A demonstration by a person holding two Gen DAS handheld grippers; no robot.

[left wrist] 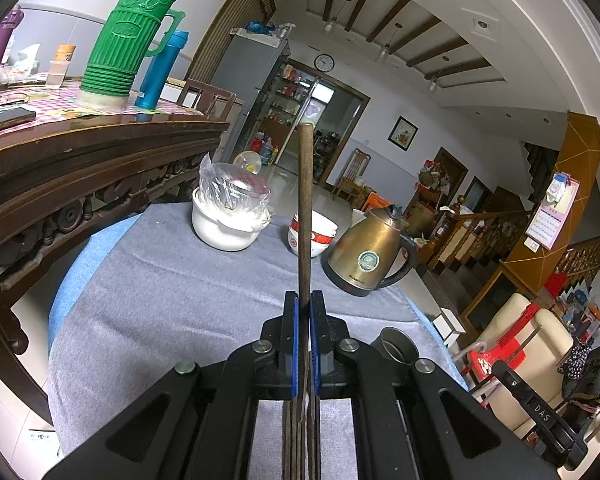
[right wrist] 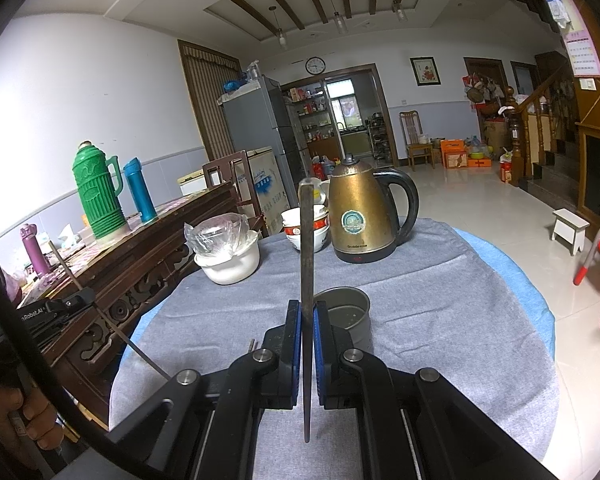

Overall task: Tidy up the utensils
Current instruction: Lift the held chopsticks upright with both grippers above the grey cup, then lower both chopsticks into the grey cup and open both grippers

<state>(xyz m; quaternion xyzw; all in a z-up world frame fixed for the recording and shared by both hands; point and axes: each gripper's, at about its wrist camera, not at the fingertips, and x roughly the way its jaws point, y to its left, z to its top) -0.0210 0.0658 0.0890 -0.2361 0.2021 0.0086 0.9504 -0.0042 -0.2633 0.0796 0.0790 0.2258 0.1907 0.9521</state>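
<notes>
Over the grey-clothed tabletop (right wrist: 440, 312), both grippers tilt slightly down. Left gripper (left wrist: 304, 300) fingers pinch a brown chopstick (left wrist: 305, 200); right gripper (right wrist: 307, 308) fingers pinch a dark chopstick (right wrist: 307, 248). Metal cup (right wrist: 348, 312) at 1 o'clock. Kettle (right wrist: 360, 212) label unreadable.

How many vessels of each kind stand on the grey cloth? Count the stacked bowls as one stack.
Kettle: 1
Metal cup: 1
White pot: 1
Bowl stack: 1
Total: 4

Your left tool (left wrist: 303, 304) and right tool (right wrist: 307, 312) were both clamped tight, each pointing toward twelve o'clock; your left hand (right wrist: 24, 416) sat at eight o'clock.
</notes>
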